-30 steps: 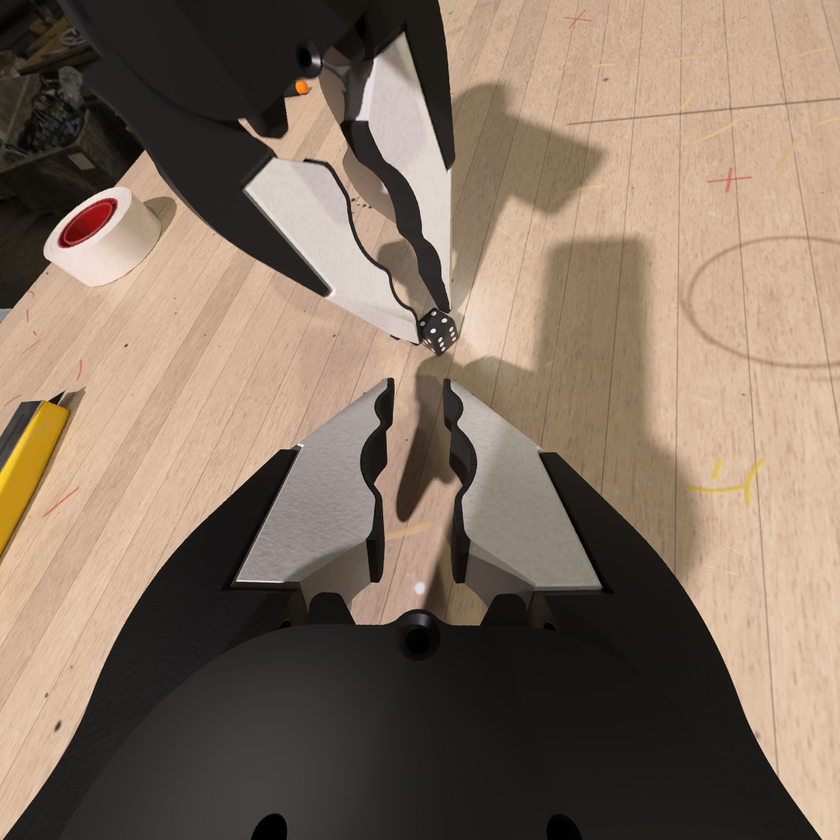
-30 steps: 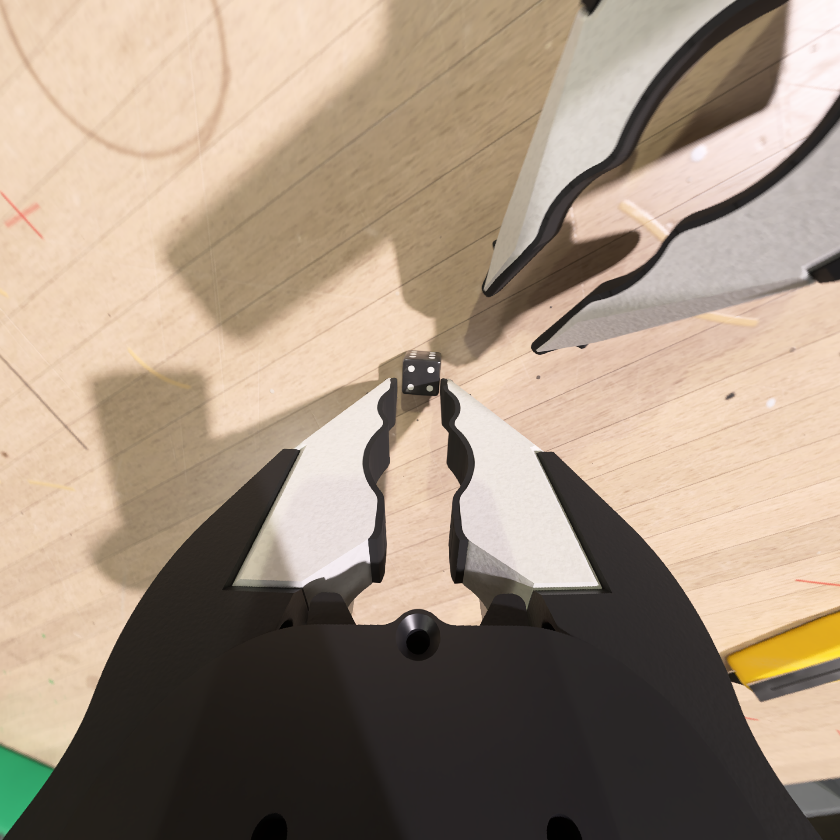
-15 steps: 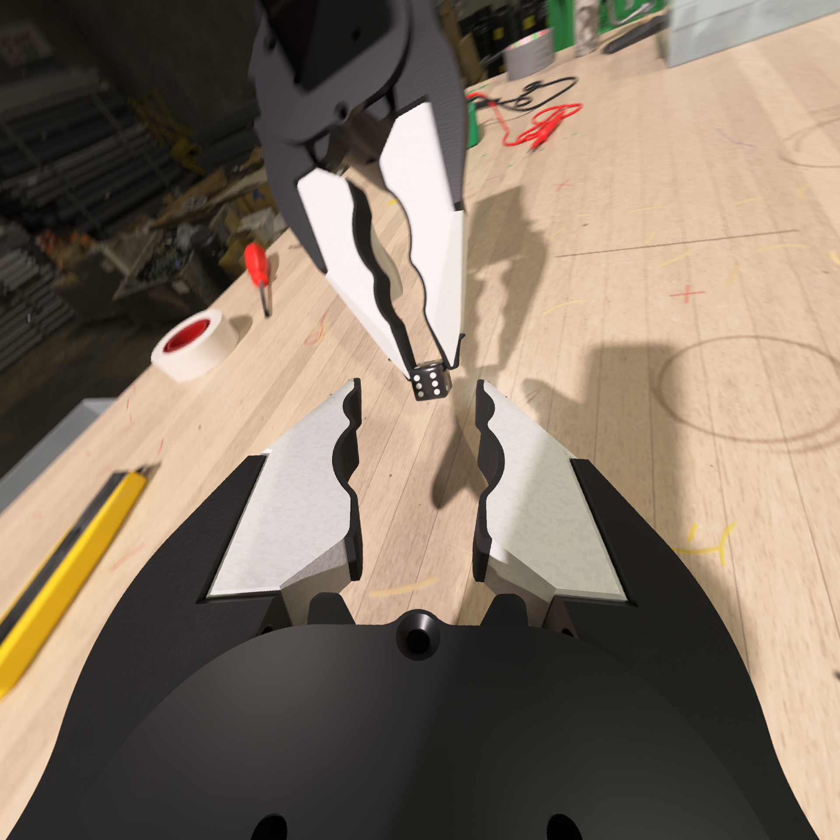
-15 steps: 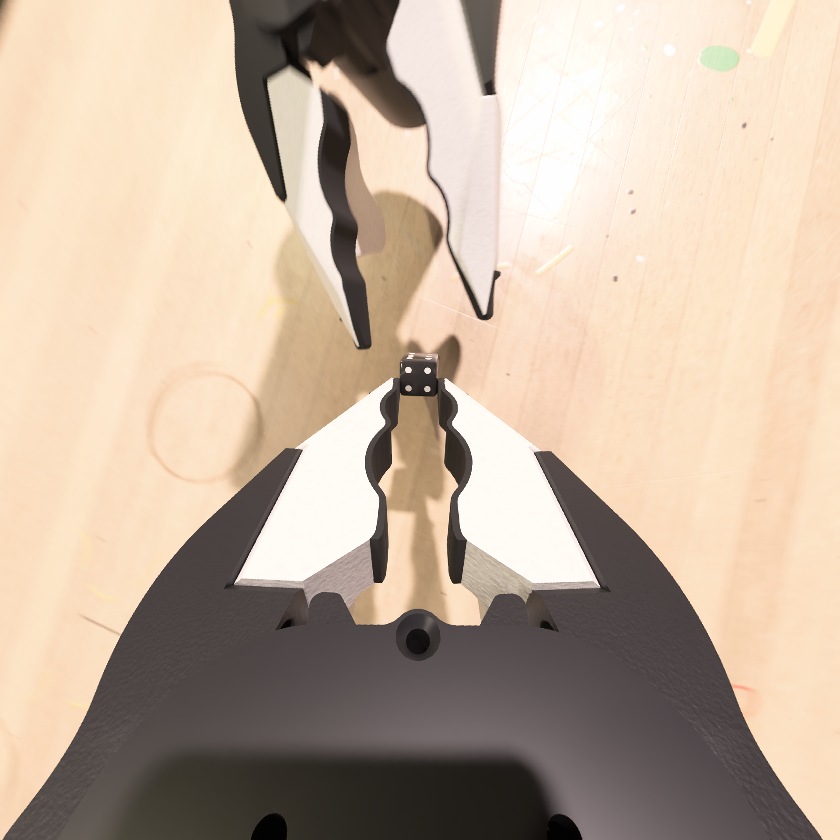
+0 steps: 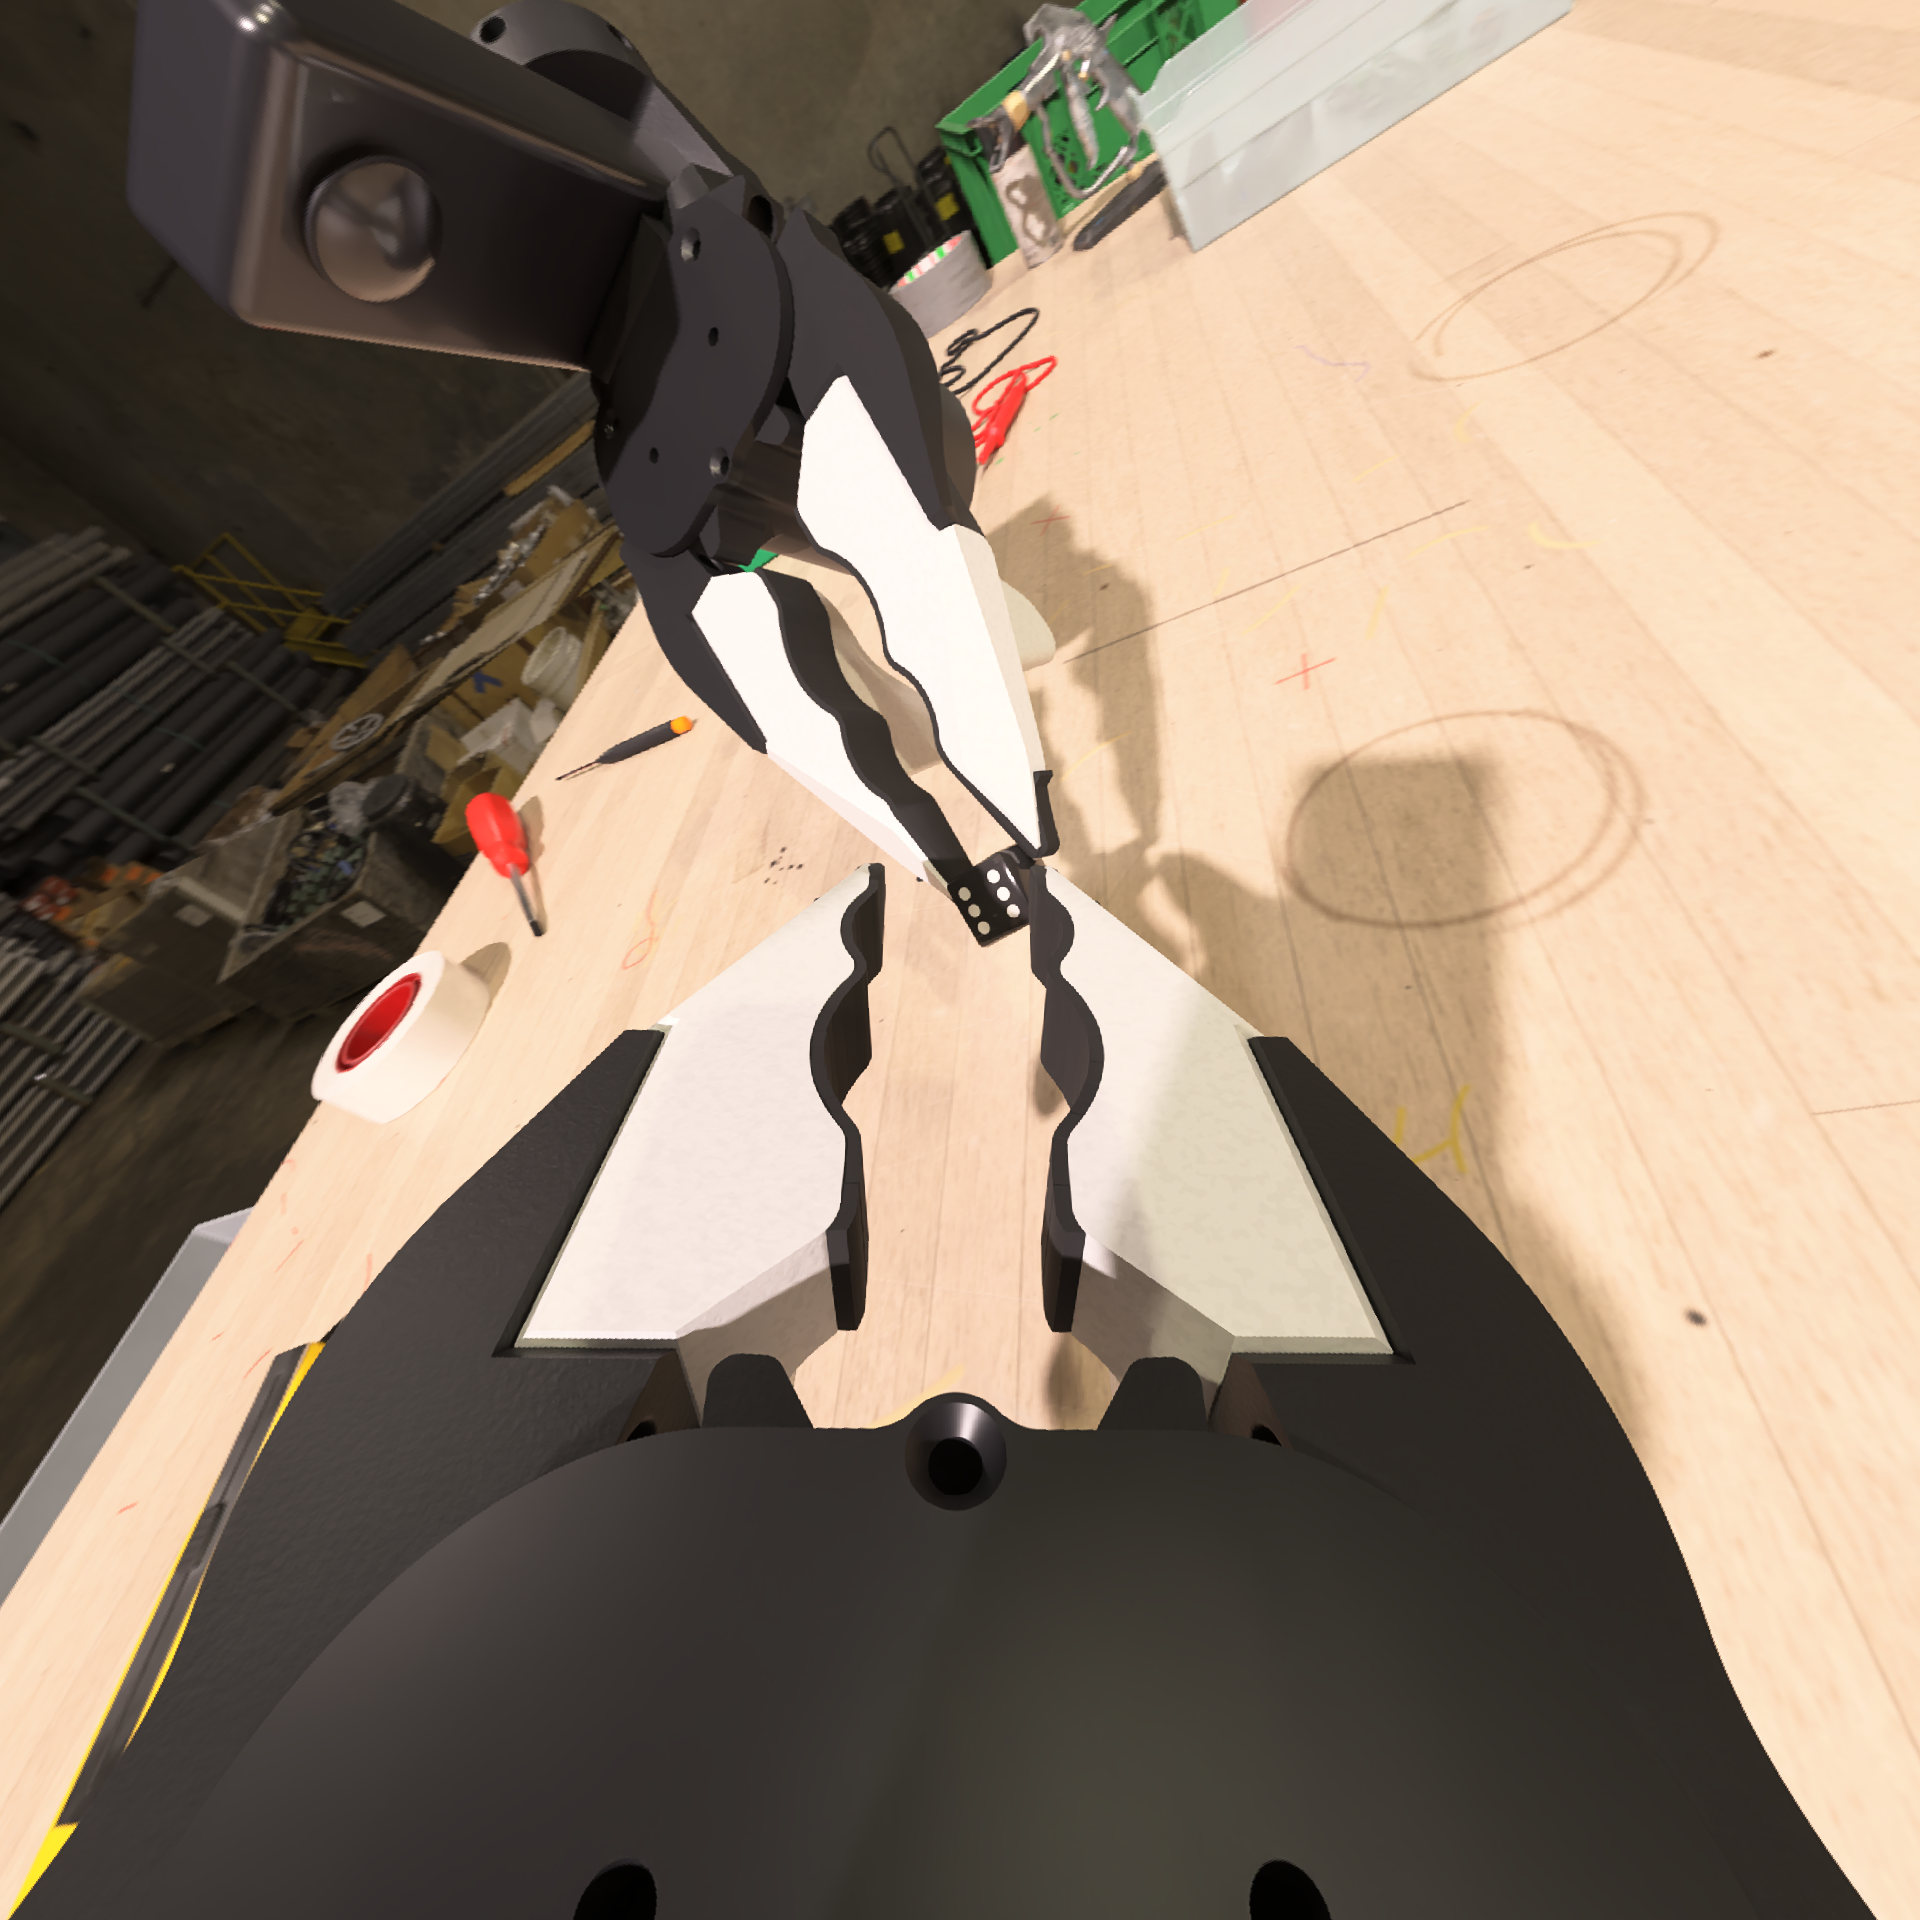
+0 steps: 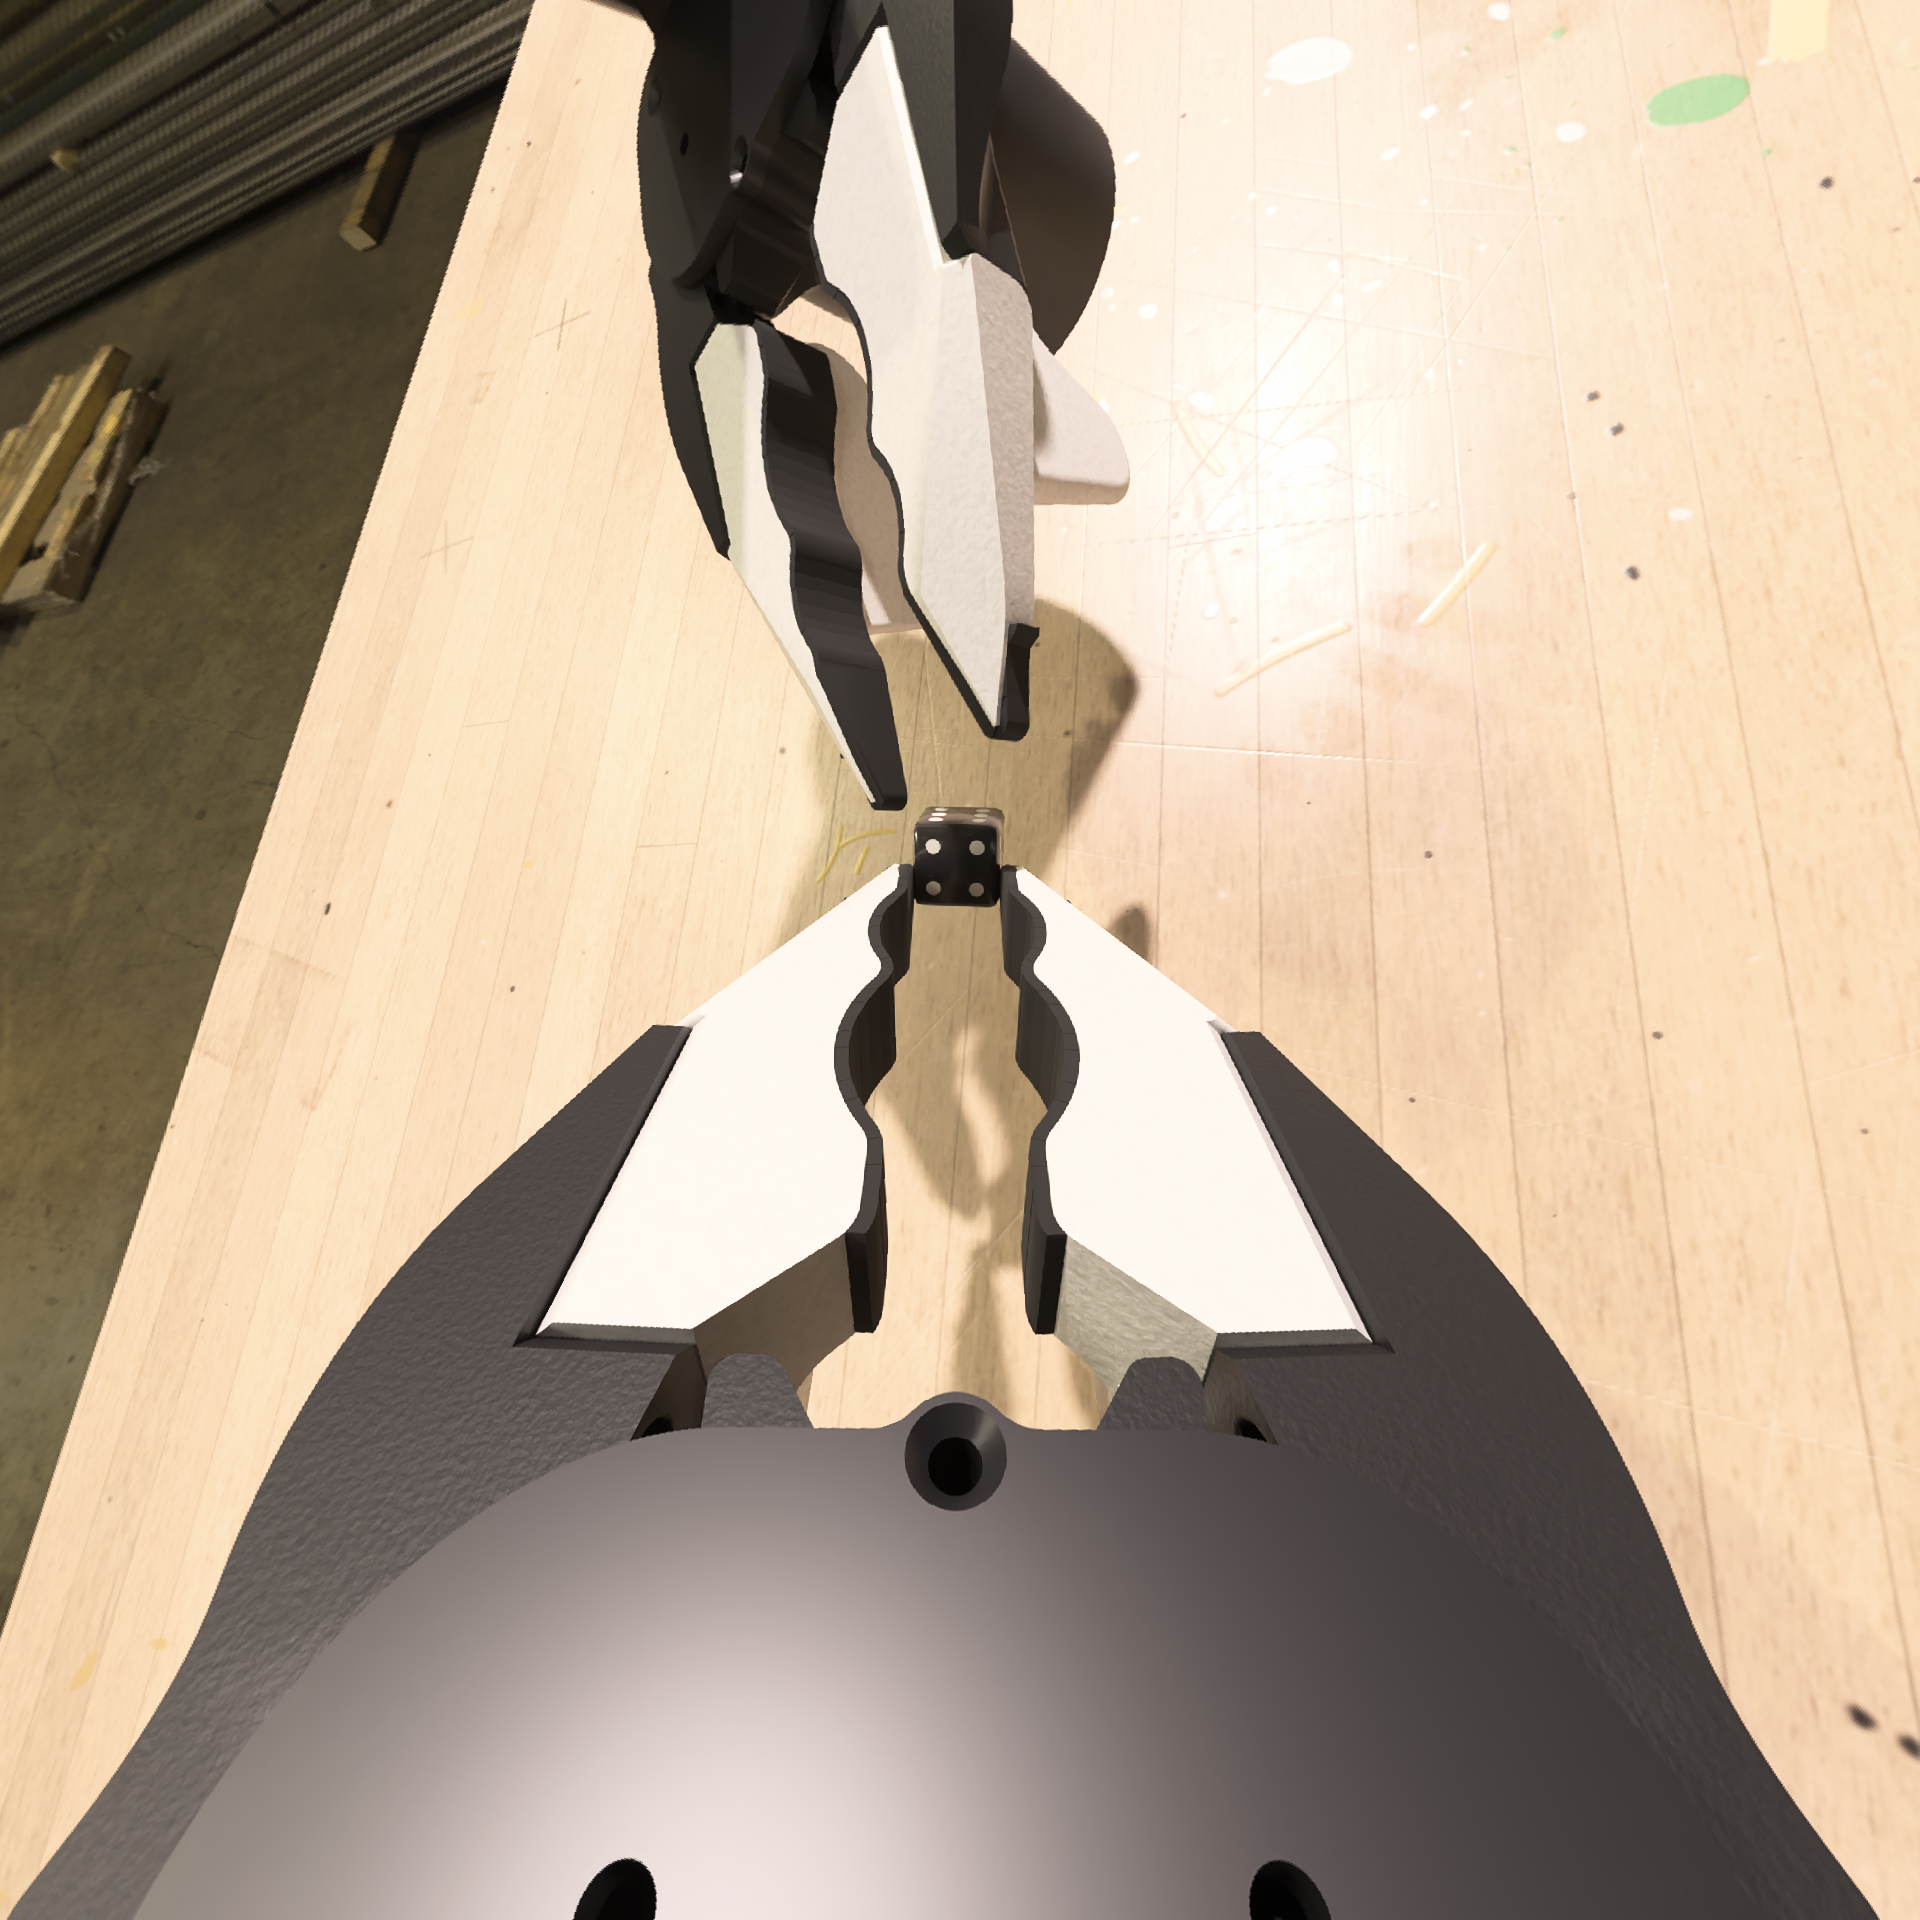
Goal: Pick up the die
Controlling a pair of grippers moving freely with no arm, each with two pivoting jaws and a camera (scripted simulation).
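Note:
The die (image 6: 958, 860) is small and black with white pips. My right gripper (image 6: 958, 883) is shut on it at the very fingertips and holds it above the wooden table (image 6: 1455, 935). In the left wrist view the die (image 5: 992, 902) shows pinched in the right gripper (image 5: 992, 868), which reaches down from the upper left. My left gripper (image 5: 956, 883) is open and empty. Its right fingertip (image 5: 1049, 904) is close beside the die. In the right wrist view the left gripper (image 6: 943, 753) hangs just beyond the die, apart from it.
On the table's left side lie a white tape roll with a red core (image 5: 400, 1029), a red-handled screwdriver (image 5: 499, 842) and a yellow utility knife (image 5: 156, 1558). Far back are red cables (image 5: 1003, 400), a green crate (image 5: 1039, 125) and a clear box (image 5: 1330, 104).
The right gripper has carried the die higher above the table and turned. The left gripper has tilted up, opened wider, then narrowed a little, and stays close to the die.

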